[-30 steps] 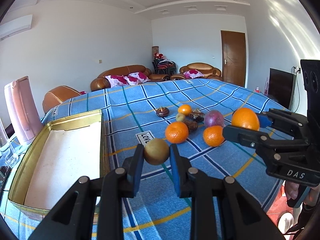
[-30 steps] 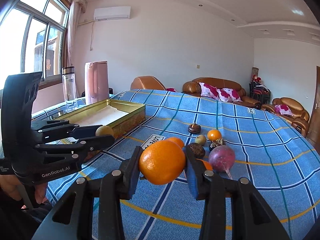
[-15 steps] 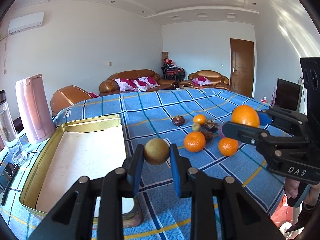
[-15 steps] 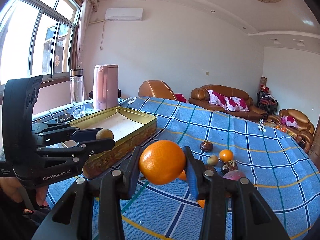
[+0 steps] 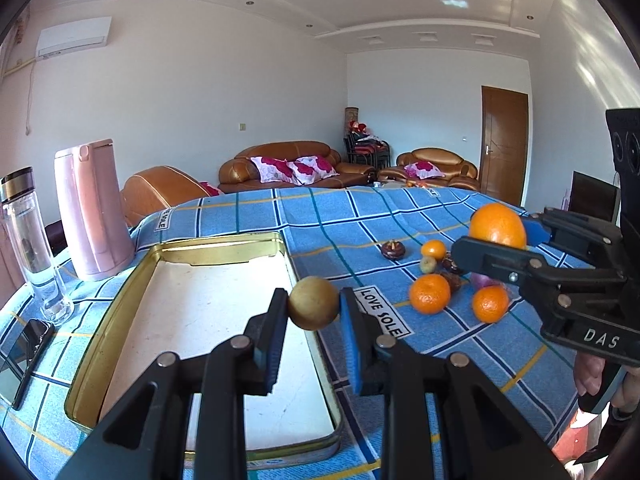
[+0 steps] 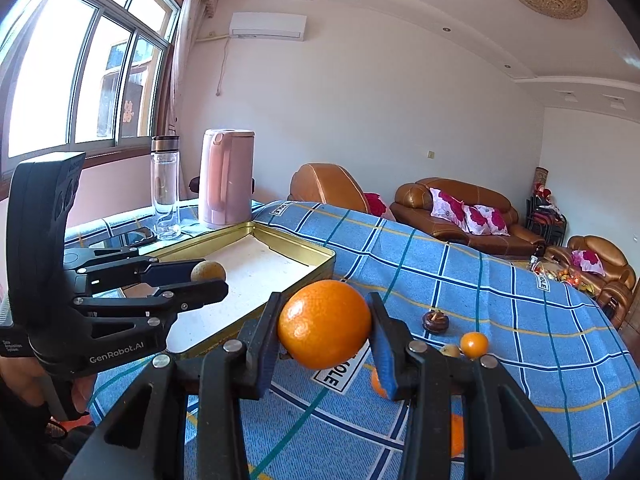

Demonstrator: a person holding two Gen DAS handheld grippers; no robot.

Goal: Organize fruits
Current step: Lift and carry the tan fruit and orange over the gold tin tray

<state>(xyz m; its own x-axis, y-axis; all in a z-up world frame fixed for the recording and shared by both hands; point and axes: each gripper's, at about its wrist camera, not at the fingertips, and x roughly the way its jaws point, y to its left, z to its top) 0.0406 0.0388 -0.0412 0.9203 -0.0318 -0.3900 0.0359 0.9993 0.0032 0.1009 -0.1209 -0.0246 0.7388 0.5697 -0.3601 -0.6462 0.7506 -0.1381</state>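
Observation:
My left gripper (image 5: 313,309) is shut on a small yellow-brown fruit (image 5: 313,302) and holds it above the right rim of the gold tin tray (image 5: 224,246). My right gripper (image 6: 325,330) is shut on a large orange (image 6: 324,323), held above the blue checked cloth just right of the tray (image 6: 320,255). In the left wrist view the right gripper (image 5: 500,236) is at the right with the orange (image 5: 497,225). In the right wrist view the left gripper (image 6: 200,274) hangs over the tray with its fruit (image 6: 207,271). Several loose fruits (image 5: 430,294) lie on the cloth.
A pink kettle (image 5: 94,210) and a clear bottle (image 5: 34,242) stand left of the tray, with a phone (image 5: 24,354) near the table's left edge. A dark mangosteen (image 6: 436,320) and a small orange (image 6: 474,344) lie farther out. Sofas stand beyond the table.
Both grippers have swung left with their fruits. The left one went from above the cloth to over the tray's right rim; the right one moved closer to the tray.

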